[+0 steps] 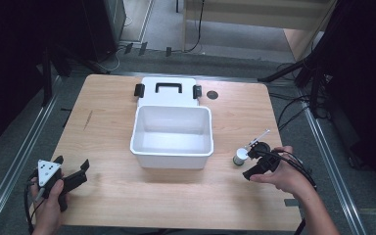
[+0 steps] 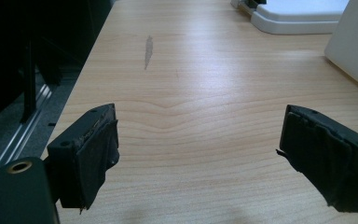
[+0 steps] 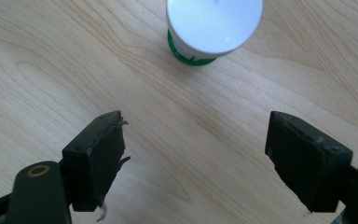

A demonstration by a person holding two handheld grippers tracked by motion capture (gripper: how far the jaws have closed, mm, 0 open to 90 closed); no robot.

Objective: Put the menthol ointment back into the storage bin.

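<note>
On the light wooden table [image 1: 127, 196] the open white plastic bin [image 1: 172, 138] sits mid-table, my left gripper [image 2: 198, 154] rests wide open near-left, and my right gripper [image 3: 193, 158], jaws apart, hovers just beside the small white-capped green-banded bottle [image 3: 210, 29] standing right of the bin.

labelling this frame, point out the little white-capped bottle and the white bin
white-capped bottle [image 3: 213, 22], right gripper view, on its white cap
white bin [image 1: 171, 156], high view, on its near wall

Looking down on wooden table [image 3: 74, 70]; white-capped green bottle [image 3: 213, 25] at twelve o'clock, beyond parted jaws.
</note>
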